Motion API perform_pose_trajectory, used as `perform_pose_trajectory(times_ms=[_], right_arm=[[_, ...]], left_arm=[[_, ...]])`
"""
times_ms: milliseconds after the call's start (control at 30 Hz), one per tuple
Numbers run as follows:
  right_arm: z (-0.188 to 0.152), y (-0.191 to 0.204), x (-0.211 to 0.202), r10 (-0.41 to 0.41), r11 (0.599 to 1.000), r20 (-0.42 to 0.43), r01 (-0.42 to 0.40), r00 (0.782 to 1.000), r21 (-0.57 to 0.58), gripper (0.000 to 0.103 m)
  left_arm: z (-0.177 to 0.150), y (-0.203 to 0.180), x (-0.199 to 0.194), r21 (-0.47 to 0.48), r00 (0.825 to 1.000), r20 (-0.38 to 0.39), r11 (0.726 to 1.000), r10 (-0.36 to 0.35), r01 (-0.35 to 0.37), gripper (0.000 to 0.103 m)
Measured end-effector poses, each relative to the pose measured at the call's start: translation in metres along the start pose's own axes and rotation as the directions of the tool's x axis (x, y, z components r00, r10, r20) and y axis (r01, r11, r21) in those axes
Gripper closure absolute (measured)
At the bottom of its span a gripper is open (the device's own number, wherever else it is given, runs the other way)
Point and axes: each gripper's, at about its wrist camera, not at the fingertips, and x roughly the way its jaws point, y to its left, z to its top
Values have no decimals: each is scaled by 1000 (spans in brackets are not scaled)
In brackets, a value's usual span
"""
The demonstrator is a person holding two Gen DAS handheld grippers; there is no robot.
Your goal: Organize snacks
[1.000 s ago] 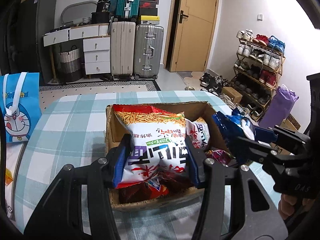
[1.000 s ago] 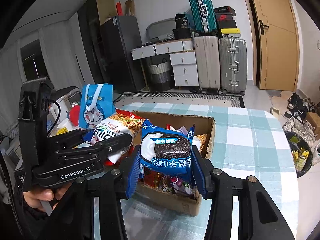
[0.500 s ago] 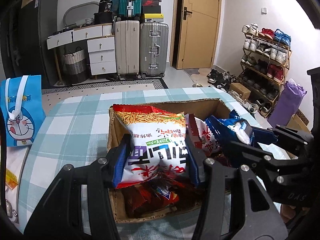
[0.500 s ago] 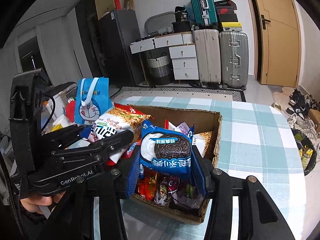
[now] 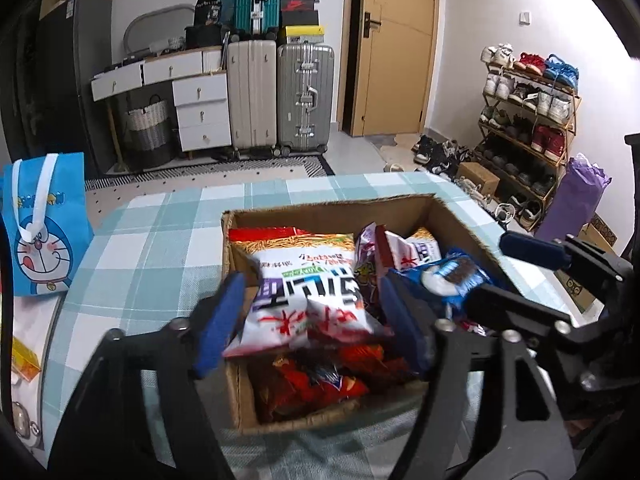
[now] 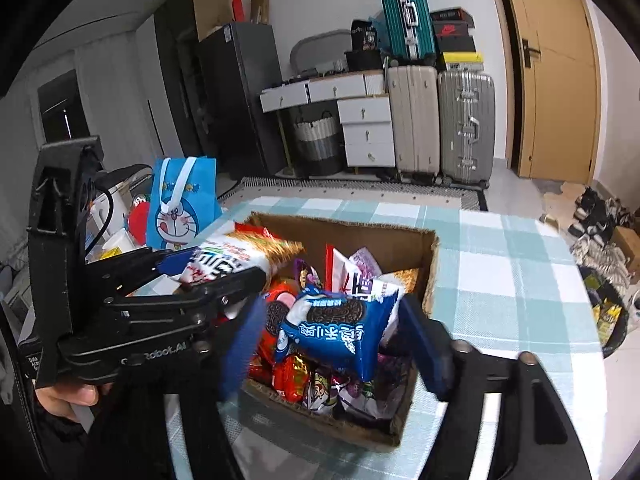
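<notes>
A cardboard box (image 5: 332,208) (image 6: 430,268) full of snack packs stands on the checked tablecloth. My left gripper (image 5: 312,320) is open over the box, and a white and red noodle-snack bag (image 5: 310,296) (image 6: 236,258) sits loose between its spread fingers. My right gripper (image 6: 336,340) is open too, and a blue Oreo pack (image 6: 336,330) (image 5: 452,276) lies between its fingers on top of the pile. The right gripper's fingers (image 5: 532,248) reach in from the right in the left wrist view.
A blue Doraemon bag (image 5: 42,224) (image 6: 182,204) stands left of the table. Suitcases (image 5: 280,92), drawers (image 5: 200,112) and a door (image 5: 392,48) are at the back. A shoe rack (image 5: 528,120) and purple bag (image 5: 572,200) stand at the right.
Both grippers have opened over the box. The noodle-snack bag and the Oreo pack, held tight earlier, now sit loose on the pile between the spread fingers.
</notes>
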Motion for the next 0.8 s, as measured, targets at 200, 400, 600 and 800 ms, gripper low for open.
perform_pose_trajectory(times_ms=[200, 400, 600, 800], right_arm=[[-10, -1, -35, -11, 1000, 71, 10, 997, 12, 1], [-22, -3, -57, -10, 999, 102, 7, 995, 34, 1], [-31, 3, -69, 2, 999, 125, -6, 992, 31, 1], [-42, 10, -83, 25, 999, 166, -28, 986, 21, 0]], left_arm=[[-13, -1, -35, 11, 999, 39, 1000, -9, 9, 6], [-31, 4, -70, -6, 996, 90, 1000, -17, 18, 0], [-48, 8, -98, -11, 992, 127, 1000, -5, 7, 0], [-69, 14, -123, -27, 986, 165, 1000, 16, -12, 0]])
